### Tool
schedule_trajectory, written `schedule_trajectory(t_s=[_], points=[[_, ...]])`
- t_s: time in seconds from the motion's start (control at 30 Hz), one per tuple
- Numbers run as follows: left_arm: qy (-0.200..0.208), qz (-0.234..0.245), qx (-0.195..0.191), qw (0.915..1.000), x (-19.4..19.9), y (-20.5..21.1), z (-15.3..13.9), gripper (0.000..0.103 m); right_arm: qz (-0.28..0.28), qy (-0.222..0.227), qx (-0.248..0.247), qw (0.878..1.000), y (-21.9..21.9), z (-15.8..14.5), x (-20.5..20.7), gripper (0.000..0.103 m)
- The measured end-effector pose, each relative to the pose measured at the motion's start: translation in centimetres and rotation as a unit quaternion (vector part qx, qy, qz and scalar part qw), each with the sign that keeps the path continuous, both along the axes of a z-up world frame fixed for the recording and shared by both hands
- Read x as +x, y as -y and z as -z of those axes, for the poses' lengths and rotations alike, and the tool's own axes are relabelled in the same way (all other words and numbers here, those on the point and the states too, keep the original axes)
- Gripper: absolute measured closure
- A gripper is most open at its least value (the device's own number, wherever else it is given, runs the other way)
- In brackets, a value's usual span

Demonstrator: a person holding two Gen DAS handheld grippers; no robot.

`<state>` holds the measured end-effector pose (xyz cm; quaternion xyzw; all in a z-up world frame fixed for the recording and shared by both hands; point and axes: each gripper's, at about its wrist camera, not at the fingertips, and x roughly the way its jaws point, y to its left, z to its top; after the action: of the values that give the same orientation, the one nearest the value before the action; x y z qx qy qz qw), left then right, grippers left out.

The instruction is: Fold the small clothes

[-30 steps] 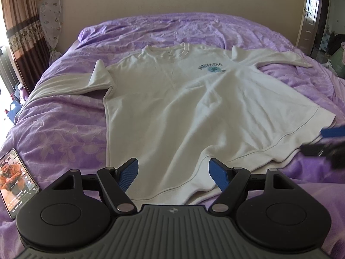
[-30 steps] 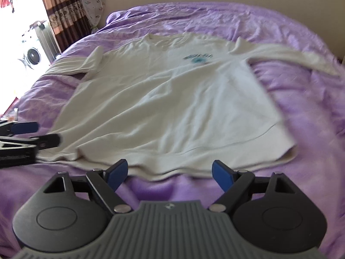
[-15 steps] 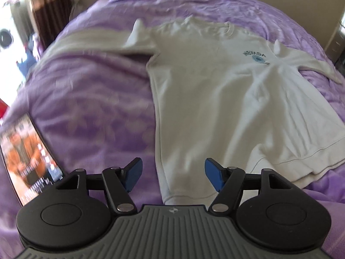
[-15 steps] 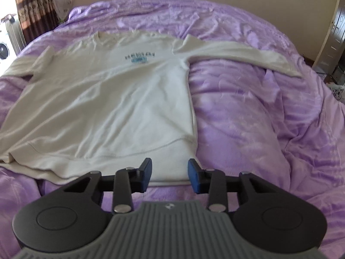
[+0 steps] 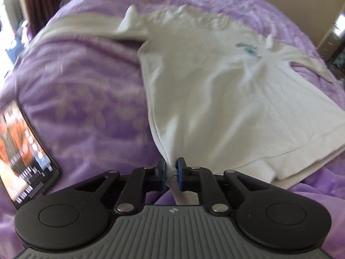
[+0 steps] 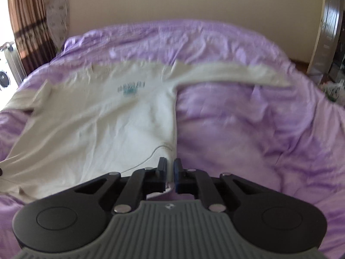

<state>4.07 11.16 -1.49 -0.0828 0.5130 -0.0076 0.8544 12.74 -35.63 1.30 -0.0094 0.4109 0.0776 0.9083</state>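
Your left gripper (image 5: pixel 171 173) has just closed on the shirt's (image 5: pixel 215 90) near left hem corner; your right gripper (image 6: pixel 170 176) has just closed on its near right corner. The shirt lies on the bed (image 6: pixel 248 125).

Daylight from left, motion blur, fisheye warp.

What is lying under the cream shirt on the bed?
The cream shirt lies spread on a purple bedcover, seen all around it. The part of the cover beneath the shirt is hidden, so anything between them cannot be seen.
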Motion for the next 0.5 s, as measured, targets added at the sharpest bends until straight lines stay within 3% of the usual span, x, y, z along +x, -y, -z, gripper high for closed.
schedule_trajectory(t_s=[0.1, 0.27, 0.37, 0.43, 0.5], points=[[-0.009, 0.030, 0.018, 0.9994, 0.0, 0.4, -0.7, 0.093, 0.006, -0.023, -0.009, 1.000, 1.3, -0.6, 0.6, 0.103], [-0.067, 0.059, 0.037, 0.9953, 0.7, 1.2, 1.7, 0.091, -0.002, -0.095, -0.033, 0.995, 1.5, 3.3, 0.8, 0.103], [-0.091, 0.074, 0.064, 0.9910, 1.5, 1.6, 2.6, 0.078, 0.001, -0.099, -0.041, 0.994, 1.4, 3.6, 0.9, 0.100], [-0.090, 0.079, 0.071, 0.9903, 2.2, 1.3, 1.8, 0.073, 0.000, -0.088, -0.064, 0.994, 1.0, 2.7, 1.0, 0.076], [-0.079, 0.076, 0.081, 0.9906, 2.9, 0.6, 0.5, 0.067, -0.007, -0.069, -0.089, 0.994, 0.4, 1.5, 1.3, 0.068]])
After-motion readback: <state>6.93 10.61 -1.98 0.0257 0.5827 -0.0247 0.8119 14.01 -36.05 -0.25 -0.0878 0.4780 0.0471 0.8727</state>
